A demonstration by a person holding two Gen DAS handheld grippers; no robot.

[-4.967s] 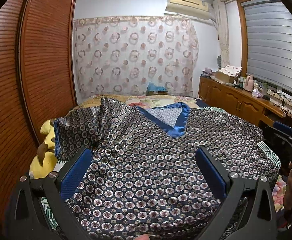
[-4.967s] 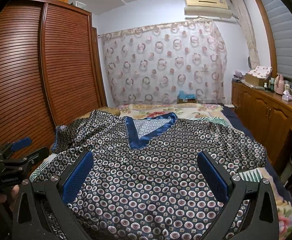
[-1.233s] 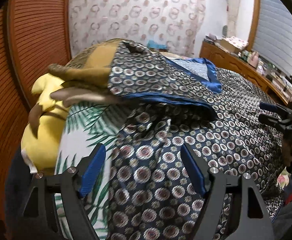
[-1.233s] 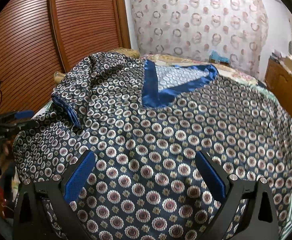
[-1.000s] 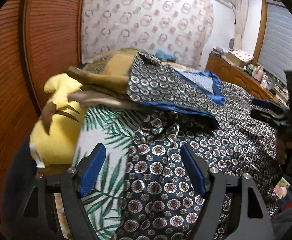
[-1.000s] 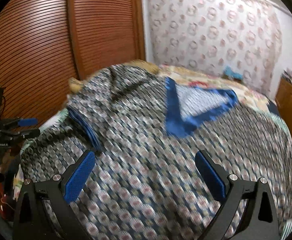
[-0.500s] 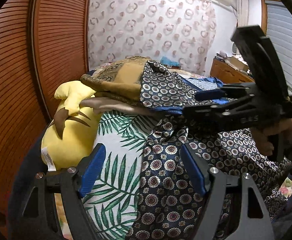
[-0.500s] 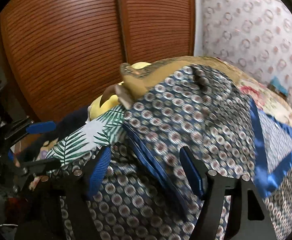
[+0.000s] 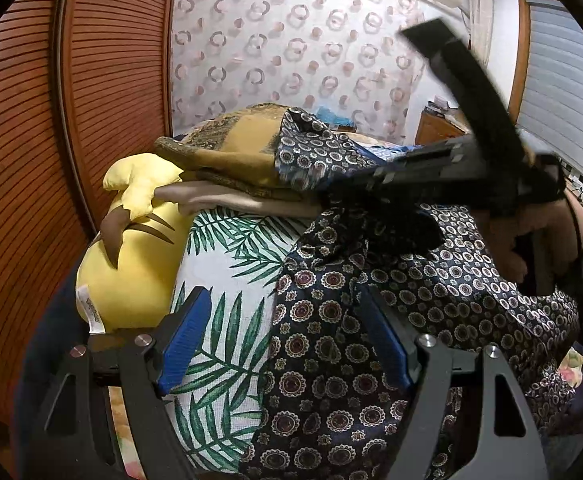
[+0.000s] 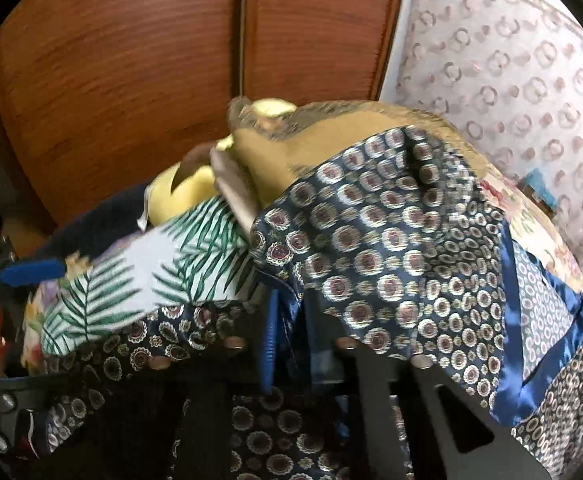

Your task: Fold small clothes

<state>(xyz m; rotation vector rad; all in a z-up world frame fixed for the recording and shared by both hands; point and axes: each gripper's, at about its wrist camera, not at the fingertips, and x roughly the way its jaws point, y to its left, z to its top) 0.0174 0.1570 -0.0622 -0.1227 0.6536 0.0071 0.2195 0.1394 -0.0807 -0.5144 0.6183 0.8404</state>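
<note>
The right gripper [image 10: 287, 344] is seen with its 2 blue pads brought together on the blue-trimmed sleeve hem [image 10: 281, 308] of the patterned shirt [image 10: 403, 248]; its jaws have just been closing, and cloth is pinched between them. In the left wrist view the same gripper [image 9: 331, 198] is seen reaching in from the right, held in a hand [image 9: 539, 236], with its tip buried in the bunched sleeve. It is judged the nearer of the 2 tools to the part that matters.

The left gripper [image 9: 287, 340] is held spread, with the side edge of the shirt lying below and between its pads; no contact with the cloth can be confirmed. The sleeve lies ahead of it and slightly to the right, beyond its fingertips.

The shirt is spread front-up on the bed, its long axis running away from the near edge toward the blue V-neck [image 10: 539, 320]. The pinched sleeve is on the shirt's left side. It is judged that the coming move is a carry of this sleeve to the right, across the body, and that the slippery satin could slide out of a light pinch.

The bed cover [image 9: 227, 264] carries a green palm-leaf print and is bare beside the shirt. Further on, a yellow plush toy [image 9: 131, 264] rests at the bed's left edge, with a mustard cushion [image 9: 235, 152] stacked behind it and partly under the shirt's shoulder. A slatted wooden wardrobe [image 9: 103, 92] and a ring-patterned curtain [image 9: 291, 64] close the room.
</note>
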